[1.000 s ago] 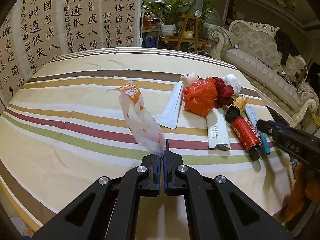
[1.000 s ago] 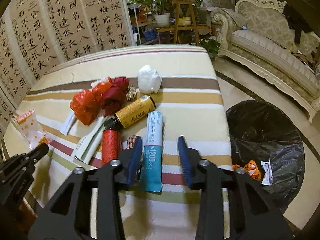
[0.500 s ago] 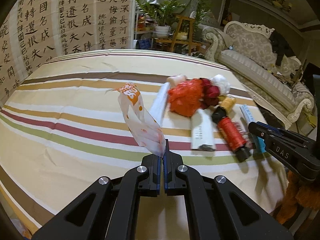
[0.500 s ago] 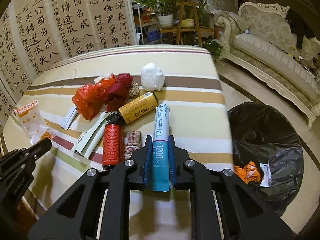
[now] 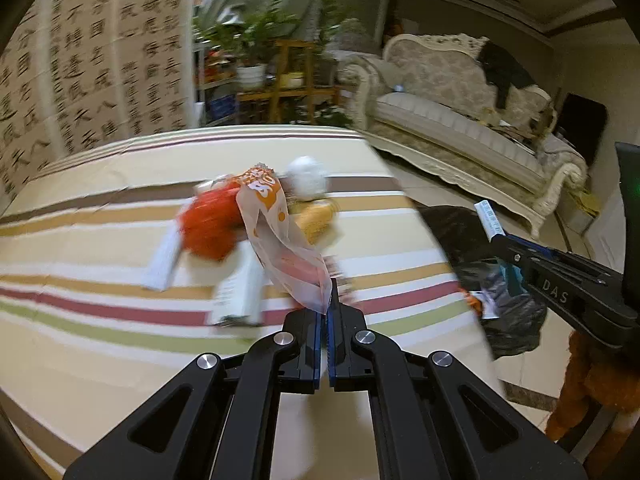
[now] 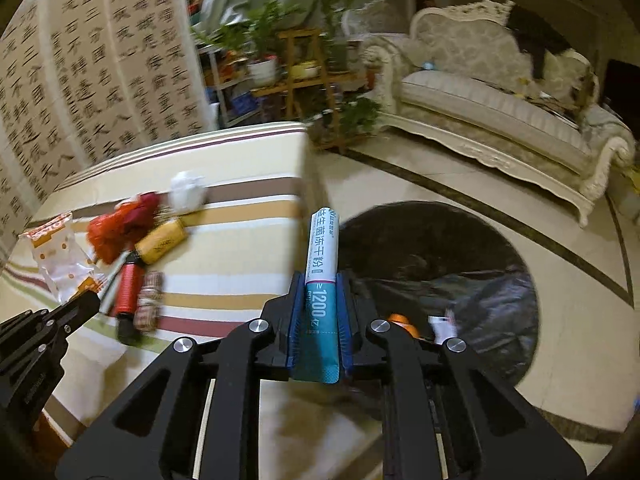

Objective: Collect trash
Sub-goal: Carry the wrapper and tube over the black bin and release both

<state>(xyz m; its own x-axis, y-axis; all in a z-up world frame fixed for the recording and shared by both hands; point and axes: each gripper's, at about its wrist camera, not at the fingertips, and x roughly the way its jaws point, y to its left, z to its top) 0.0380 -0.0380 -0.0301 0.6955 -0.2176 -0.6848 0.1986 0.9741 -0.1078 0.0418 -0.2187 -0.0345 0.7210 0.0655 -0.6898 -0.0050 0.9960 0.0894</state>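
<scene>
1. Our left claw (image 5: 329, 307) is clamped on the orange-print wrapper (image 5: 280, 240), same pinch as a second ago; the wrapper hangs clear of the worktop (image 5: 100, 344).
2. Our right claw (image 6: 320, 312) had its jaws apart around the teal sachet (image 6: 322, 276) a second ago. It has since closed on it and lifted it off the striped cloth.
3. Both views have swung from the trash pile toward the black bin bag (image 6: 460, 280) on the floor; the sachet now sits over the bag's rim.
4. We judge both pieces are in carry and drop comes next.
5. Still on the worktop: red bag (image 6: 116, 228), yellow can (image 6: 162, 240), red tube (image 6: 128, 288), white wad (image 6: 186, 192).
</scene>
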